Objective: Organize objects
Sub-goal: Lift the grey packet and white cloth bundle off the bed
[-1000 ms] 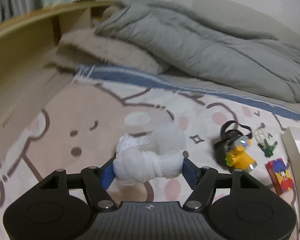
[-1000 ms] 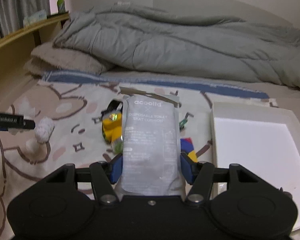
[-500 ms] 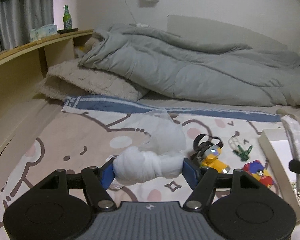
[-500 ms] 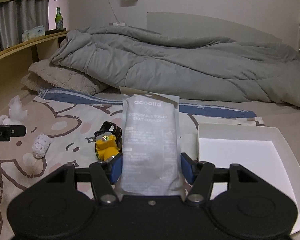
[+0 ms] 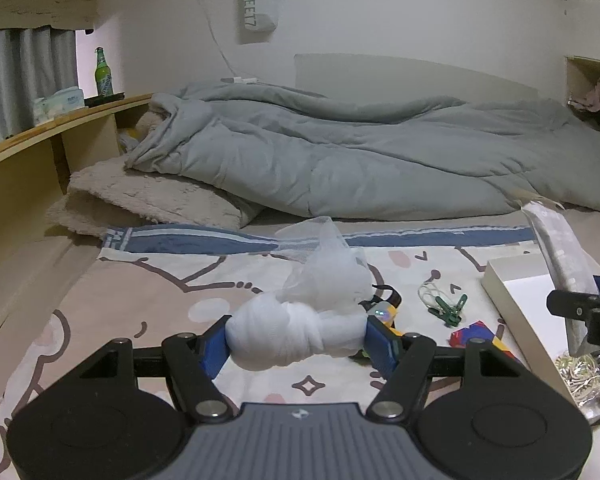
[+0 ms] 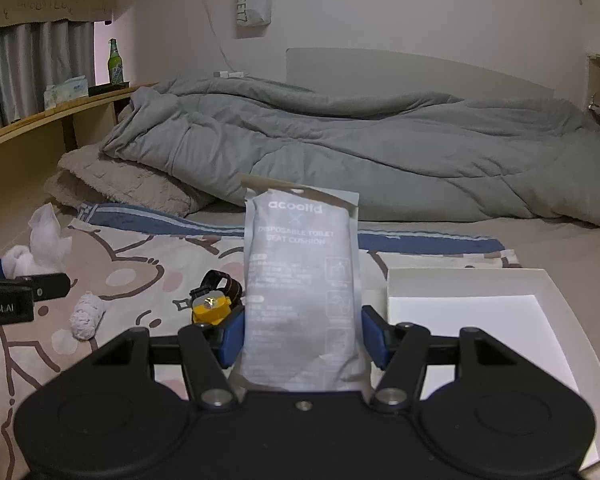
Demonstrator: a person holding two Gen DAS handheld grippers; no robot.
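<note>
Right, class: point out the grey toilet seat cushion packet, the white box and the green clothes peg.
grey packet (image 6: 302,280), right wrist view, on its printed front, mid-height.
white box (image 6: 466,276), right wrist view, on its far wall.
green clothes peg (image 5: 452,309), left wrist view, where its two arms meet.

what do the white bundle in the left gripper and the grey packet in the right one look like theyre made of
White bundle: soft knotted cloth, with a sheer mesh tail, probably gauze or netting. Grey packet: matte, creased plastic-film pouch with white print, likely a sealed sachet.
</note>
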